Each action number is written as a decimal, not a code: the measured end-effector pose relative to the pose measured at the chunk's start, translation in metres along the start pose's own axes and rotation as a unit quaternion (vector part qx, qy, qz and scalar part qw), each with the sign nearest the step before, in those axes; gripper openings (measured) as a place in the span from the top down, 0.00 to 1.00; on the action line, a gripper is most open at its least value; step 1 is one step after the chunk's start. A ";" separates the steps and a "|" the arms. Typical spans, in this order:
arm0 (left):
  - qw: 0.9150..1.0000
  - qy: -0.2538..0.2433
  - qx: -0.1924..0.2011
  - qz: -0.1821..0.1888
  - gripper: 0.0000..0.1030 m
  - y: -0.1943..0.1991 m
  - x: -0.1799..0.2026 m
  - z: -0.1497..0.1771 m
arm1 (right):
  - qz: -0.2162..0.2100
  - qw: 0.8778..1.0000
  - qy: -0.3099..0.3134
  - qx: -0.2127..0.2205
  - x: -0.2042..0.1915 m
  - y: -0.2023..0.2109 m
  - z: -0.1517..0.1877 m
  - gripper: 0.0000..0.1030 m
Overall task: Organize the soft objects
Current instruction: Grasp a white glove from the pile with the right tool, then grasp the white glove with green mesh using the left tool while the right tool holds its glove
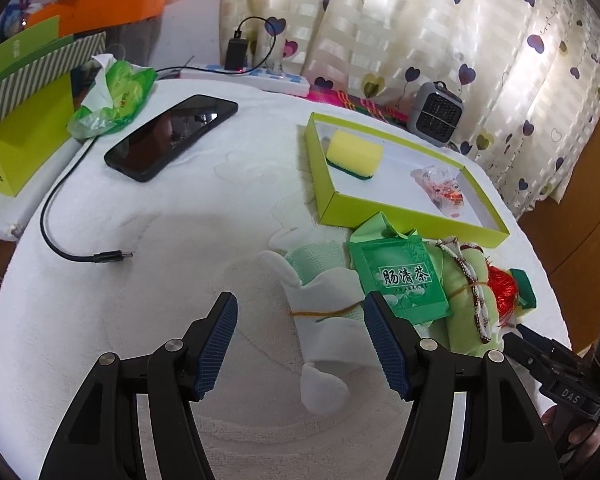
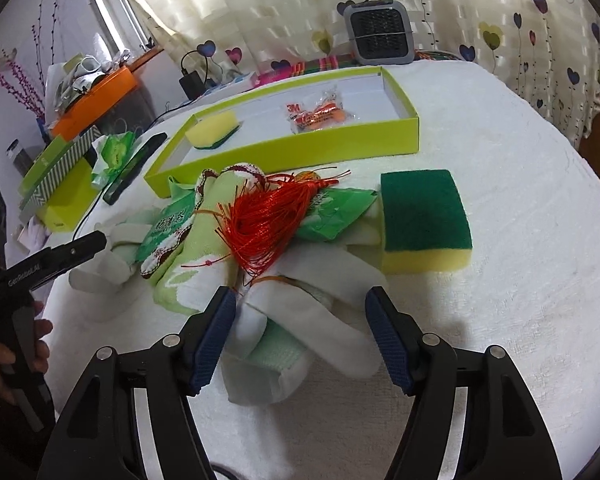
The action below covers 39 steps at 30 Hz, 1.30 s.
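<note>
1. The left gripper (image 1: 300, 312) hangs over the white towel-covered table (image 1: 160, 240) with its jaws spread wide and nothing gripped; a white-and-mint sock (image 1: 320, 312) lies between the blue ribbed pads (image 1: 216, 348).
2. The right gripper (image 2: 300, 308) is also wide apart and grips nothing; a second white sock with a mint panel (image 2: 300, 336) lies between its pads, with the left pad at the sock's edge.
3. The soft pile sits just in front of the shallow lime-green cardboard tray (image 2: 284, 148): a green tea sachet (image 1: 400, 276), a pale green cloth (image 2: 204, 220), a red thread tassel (image 2: 264, 220) and a yellow sponge with a green scouring face (image 2: 424, 220).
4. Inside the tray lie another yellow sponge (image 1: 354, 154) and a clear packet of orange earplugs (image 2: 320, 114).
5. A black phone (image 1: 172, 136) and a black cable (image 1: 72, 248) lie apart from the pile.
</note>
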State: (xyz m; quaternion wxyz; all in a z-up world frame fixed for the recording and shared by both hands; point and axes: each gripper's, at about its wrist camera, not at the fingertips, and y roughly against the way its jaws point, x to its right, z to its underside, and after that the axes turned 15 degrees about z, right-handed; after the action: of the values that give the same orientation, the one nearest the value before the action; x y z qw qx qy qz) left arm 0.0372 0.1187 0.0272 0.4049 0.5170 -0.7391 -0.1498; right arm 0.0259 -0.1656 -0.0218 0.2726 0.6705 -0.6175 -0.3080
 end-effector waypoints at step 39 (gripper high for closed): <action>0.999 0.020 -0.017 0.027 0.36 0.001 -0.003 0.006 | 0.178 0.982 0.026 0.057 0.040 0.062 0.037 0.79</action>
State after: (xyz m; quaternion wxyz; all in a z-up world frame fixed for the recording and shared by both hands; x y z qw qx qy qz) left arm 0.0325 0.1207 0.0225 0.4320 0.4931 -0.7418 -0.1410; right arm -0.0405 -0.2105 -0.0031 0.3004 0.5716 -0.7365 -0.2012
